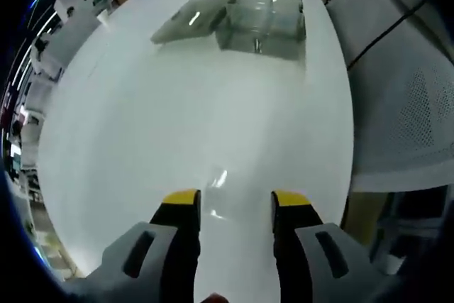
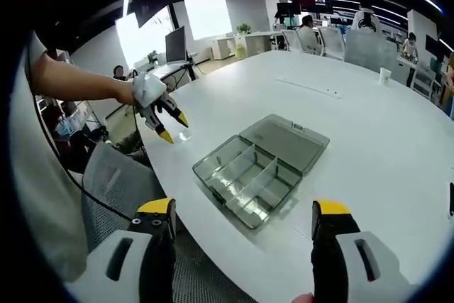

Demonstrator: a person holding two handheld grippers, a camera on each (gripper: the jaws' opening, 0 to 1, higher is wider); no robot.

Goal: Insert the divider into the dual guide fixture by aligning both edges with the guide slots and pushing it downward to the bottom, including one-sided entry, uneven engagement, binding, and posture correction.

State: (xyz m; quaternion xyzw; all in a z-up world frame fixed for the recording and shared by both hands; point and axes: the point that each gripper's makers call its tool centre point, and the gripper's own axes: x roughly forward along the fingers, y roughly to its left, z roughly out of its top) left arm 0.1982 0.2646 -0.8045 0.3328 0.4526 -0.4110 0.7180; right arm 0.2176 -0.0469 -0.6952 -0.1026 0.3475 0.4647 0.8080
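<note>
Both grippers stood open and empty; the left gripper (image 1: 235, 204) hung over bare white table (image 1: 177, 125), its yellow-tipped jaws spread with nothing between them, and the clear compartment box (image 1: 264, 23) lay well ahead of it, far up its view, with the hinged lid (image 1: 191, 18) folded flat beside the tray.

The right gripper (image 2: 245, 216) hovered with jaws wide apart, the box (image 2: 248, 179) just ahead of and between its tips; the lid (image 2: 286, 141) lay open on the far side, presumably so the slotted compartments could be reached from above. Thin partitions (image 2: 264, 174) stood inside the tray, though whether any of them was the task's loose divider I could not tell (clear plastic on clear plastic gave little away).

From the right gripper view the left gripper (image 2: 170, 124) appeared off to the left, held by a gloved hand (image 2: 147, 90) above the table edge, apart from the box; both seemed poised for an approach rather than engaged. A mesh chair (image 1: 404, 97) stood to the left gripper's right.
</note>
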